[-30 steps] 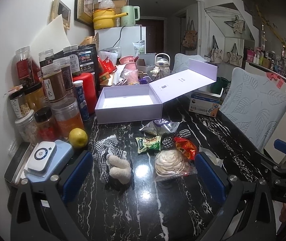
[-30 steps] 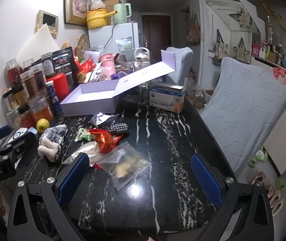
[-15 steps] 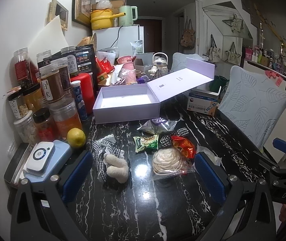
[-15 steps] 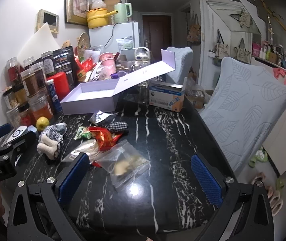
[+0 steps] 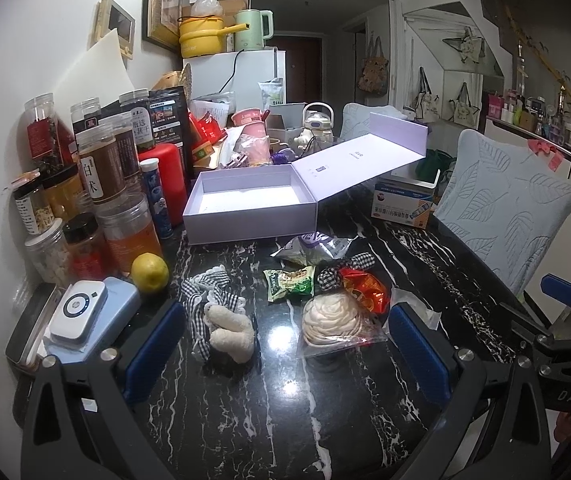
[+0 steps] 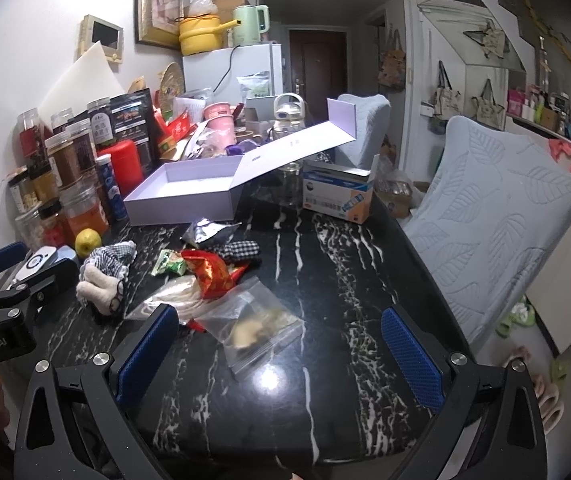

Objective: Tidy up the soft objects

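Glossy black marble-look table mirrors the lamp; fuzzy plush toy in checked cloth; crinkly clear plastic bag; matt lilac cardboard box.

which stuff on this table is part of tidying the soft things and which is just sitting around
Part of the job:
plush toy
checked cloth
green snack packet
red packet
bagged white item
clear zip bag
open lavender box

Just lying about:
lemon
jars
tissue box
white device
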Demonstrator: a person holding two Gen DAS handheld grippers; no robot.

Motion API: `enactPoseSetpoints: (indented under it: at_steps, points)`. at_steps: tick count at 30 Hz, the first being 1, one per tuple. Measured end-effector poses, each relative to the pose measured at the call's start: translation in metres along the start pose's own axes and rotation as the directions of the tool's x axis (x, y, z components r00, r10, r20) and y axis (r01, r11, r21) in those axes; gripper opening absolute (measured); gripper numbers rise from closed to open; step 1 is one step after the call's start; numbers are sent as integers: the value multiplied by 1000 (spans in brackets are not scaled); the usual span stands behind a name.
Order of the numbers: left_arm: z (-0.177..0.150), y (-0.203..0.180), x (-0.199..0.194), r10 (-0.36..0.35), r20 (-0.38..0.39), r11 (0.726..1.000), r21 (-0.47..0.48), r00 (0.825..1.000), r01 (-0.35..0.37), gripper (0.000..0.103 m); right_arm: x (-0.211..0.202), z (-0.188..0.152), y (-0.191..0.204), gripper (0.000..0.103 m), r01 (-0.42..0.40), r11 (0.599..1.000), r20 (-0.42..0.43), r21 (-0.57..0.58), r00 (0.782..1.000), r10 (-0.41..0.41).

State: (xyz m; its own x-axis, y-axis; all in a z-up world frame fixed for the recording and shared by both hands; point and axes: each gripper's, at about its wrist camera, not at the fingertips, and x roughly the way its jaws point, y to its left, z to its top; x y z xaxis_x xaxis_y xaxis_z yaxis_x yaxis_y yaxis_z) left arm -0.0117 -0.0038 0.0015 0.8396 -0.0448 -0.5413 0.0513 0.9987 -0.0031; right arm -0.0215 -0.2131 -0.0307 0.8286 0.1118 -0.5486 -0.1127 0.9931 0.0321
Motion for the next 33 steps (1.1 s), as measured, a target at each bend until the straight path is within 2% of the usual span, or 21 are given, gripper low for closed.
enactPoseSetpoints:
  at_steps: [21, 30, 33]
  points:
    - [-4, 2, 3, 5, -7, 1000, -3, 1000, -5, 103, 9, -6, 5, 103, -29, 1000, -16, -10, 999, 28]
    - [-8, 6, 28, 13, -71, 1000, -22, 997, -14, 103, 19, -11, 6, 103, -47, 998, -39, -38, 998, 46]
    - [-11, 10, 39, 39, -97, 999, -30, 995, -42, 103, 30, -15, 5, 103, -53, 998, -59, -40, 997, 50]
